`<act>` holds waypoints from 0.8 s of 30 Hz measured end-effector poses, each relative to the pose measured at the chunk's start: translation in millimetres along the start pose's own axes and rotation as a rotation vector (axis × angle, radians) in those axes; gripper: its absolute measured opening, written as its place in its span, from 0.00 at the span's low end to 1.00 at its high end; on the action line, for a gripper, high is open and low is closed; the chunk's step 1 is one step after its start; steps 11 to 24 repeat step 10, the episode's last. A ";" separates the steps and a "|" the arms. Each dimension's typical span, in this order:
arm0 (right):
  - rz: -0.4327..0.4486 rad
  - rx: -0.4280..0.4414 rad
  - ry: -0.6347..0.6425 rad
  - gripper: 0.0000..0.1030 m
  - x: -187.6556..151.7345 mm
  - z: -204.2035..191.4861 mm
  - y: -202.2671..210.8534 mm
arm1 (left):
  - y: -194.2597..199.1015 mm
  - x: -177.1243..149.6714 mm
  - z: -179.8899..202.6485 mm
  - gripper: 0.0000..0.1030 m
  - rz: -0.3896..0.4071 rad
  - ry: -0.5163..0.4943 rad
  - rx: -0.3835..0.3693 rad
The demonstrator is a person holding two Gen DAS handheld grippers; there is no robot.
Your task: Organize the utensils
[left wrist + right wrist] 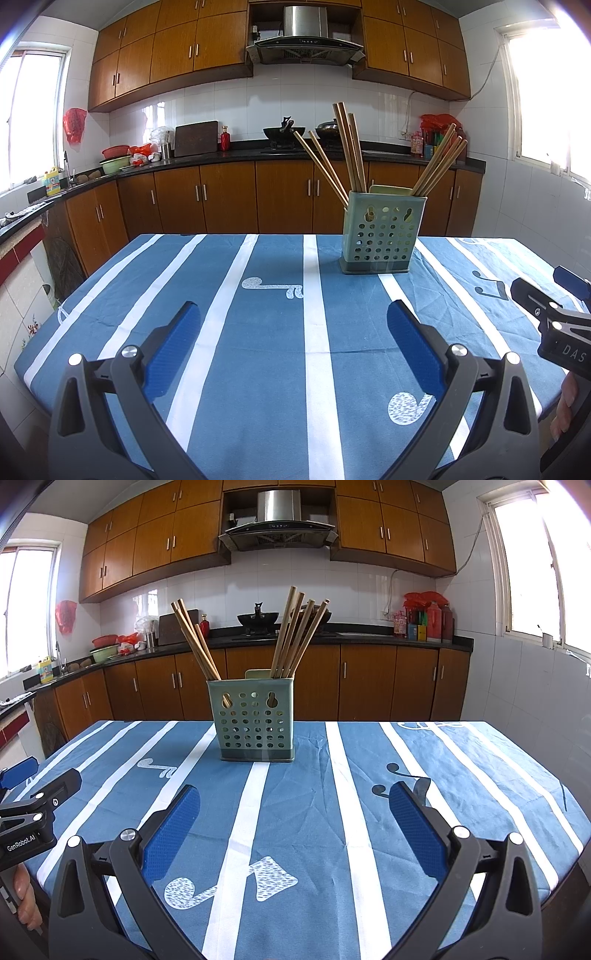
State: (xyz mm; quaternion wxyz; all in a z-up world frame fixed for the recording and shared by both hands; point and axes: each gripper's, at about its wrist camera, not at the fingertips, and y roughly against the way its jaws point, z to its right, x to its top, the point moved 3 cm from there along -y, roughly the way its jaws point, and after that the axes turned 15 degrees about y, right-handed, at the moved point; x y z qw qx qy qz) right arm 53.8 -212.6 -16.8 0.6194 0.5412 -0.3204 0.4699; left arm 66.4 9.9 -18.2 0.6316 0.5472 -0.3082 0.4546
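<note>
Both tongs (293, 332) (294, 814) gape before one holder (255, 720) of ten chopsticks (295, 635).

Left tool (293, 334) wide apart, chopsticks (351, 147) upright in holder (382, 236) — on striped tablecloth (258, 332)

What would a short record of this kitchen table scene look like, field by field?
Setting: home kitchen with wooden cabinets
Table: blue tablecloth with white stripes and music notes
Holder: green perforated utensil holder standing upright on the cloth
Contents: wooden chopsticks leaning out in separate bunches
Loose utensils on table: none visible
Left gripper: open, holding nothing, low over the cloth
Right gripper: open, holding nothing, apart from the holder
</note>
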 end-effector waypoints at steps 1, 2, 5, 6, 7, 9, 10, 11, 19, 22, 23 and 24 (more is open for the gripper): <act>0.000 -0.001 0.000 0.98 0.4 0.5 -0.5 | 0.3 -0.8 -0.5 0.96 0.000 0.000 0.000; 0.000 -0.001 0.000 0.98 0.5 0.7 -0.8 | 0.3 -1.6 -0.3 0.96 -0.001 0.002 -0.001; -0.001 0.000 0.000 0.98 0.7 0.8 -0.8 | -0.3 -2.9 -0.6 0.96 -0.005 0.006 0.001; 0.000 0.000 0.000 0.98 0.8 0.8 -0.8 | -0.7 -2.7 -1.1 0.96 -0.007 0.007 0.000; 0.000 -0.001 0.000 0.98 0.7 0.6 -0.4 | -0.7 -3.1 -1.5 0.96 -0.010 0.008 -0.001; 0.000 0.000 -0.001 0.98 0.9 1.0 -0.7 | -0.8 -3.2 -1.7 0.96 -0.012 0.009 -0.002; 0.000 0.000 -0.001 0.98 0.9 0.7 -0.4 | -0.5 -4.1 -0.9 0.96 -0.013 0.009 -0.003; 0.000 0.000 -0.001 0.98 0.9 0.7 -0.4 | -0.5 -4.1 -0.9 0.96 -0.013 0.009 -0.003; 0.000 0.000 -0.001 0.98 0.9 0.7 -0.4 | -0.5 -4.1 -0.9 0.96 -0.013 0.009 -0.003; 0.000 0.000 -0.001 0.98 0.9 0.7 -0.4 | -0.5 -4.1 -0.9 0.96 -0.013 0.009 -0.003; 0.000 0.000 -0.001 0.98 0.9 0.7 -0.4 | -0.5 -4.1 -0.9 0.96 -0.013 0.009 -0.003; 0.000 0.000 -0.001 0.98 0.9 0.7 -0.4 | -0.5 -4.1 -0.9 0.96 -0.013 0.009 -0.003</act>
